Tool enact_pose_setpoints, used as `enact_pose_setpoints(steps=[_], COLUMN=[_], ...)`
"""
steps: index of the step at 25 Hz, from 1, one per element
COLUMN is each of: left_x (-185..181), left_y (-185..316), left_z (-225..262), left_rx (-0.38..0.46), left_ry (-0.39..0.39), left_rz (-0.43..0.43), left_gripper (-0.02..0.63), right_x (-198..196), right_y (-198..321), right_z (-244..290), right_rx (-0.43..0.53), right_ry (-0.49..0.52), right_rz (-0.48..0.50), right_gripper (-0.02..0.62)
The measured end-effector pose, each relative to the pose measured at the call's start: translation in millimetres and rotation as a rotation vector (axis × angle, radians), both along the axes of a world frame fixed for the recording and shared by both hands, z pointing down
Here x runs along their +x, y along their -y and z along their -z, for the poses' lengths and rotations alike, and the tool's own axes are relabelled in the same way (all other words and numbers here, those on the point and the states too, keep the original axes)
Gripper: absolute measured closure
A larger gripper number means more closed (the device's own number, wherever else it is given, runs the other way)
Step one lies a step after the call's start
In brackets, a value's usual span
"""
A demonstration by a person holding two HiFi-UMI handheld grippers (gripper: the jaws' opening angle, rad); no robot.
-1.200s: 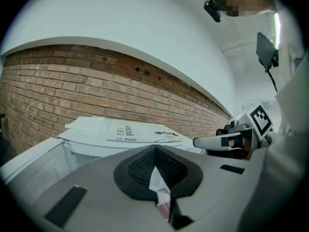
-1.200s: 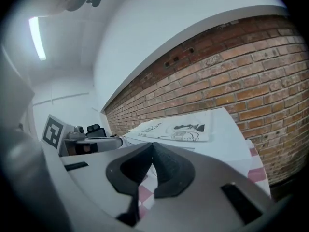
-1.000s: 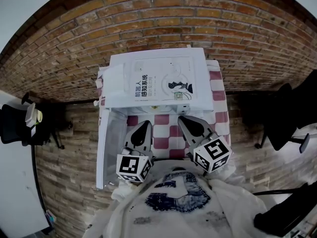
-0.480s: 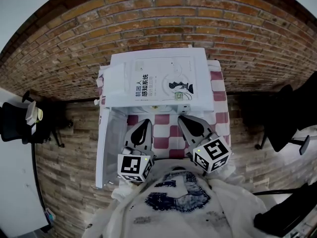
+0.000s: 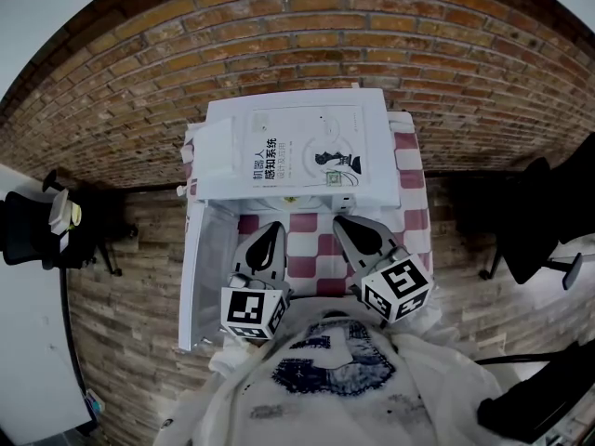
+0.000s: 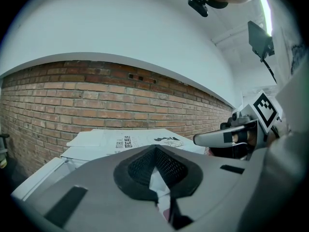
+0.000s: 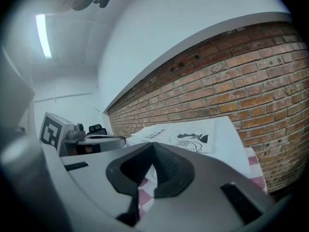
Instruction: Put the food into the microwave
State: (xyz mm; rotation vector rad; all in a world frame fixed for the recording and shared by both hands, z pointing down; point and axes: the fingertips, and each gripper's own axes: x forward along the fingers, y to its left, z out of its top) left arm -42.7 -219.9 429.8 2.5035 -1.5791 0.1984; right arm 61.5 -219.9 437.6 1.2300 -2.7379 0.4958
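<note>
A white microwave [image 5: 297,151] stands on a red-and-white checked cloth [image 5: 305,249], with a printed white sheet lying on its top [image 6: 135,141]. Its door [image 5: 206,277] hangs open towards me on the left. No food shows in any view. My left gripper [image 5: 270,233] and right gripper [image 5: 346,226] are held side by side just in front of the microwave, above the cloth. Both are shut with nothing between the pads. From the left gripper view the right gripper [image 6: 227,138] sits close alongside; the right gripper view shows the left gripper [image 7: 96,141] the same way.
A brick wall [image 5: 307,35] rises behind the microwave. Black office chairs stand at the left [image 5: 37,235] and at the right [image 5: 530,221]. A white desk edge [image 5: 28,360] shows at the lower left. The person's patterned shirt [image 5: 335,379] fills the bottom.
</note>
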Motion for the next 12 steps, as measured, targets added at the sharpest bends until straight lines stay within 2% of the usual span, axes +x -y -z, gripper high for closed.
enact_pose_setpoints(steps=[12], left_x=[5.6], left_y=[0.0], left_z=[-2.7], left_rx=[-0.011], left_ry=[0.003], left_rz=[-0.002], left_gripper=[0.598], right_x=[5.3], right_y=[-0.2], right_z=[-1.3], right_rx=[-0.005], right_ry=[0.007], right_rz=[-0.001], right_gripper=[0.581])
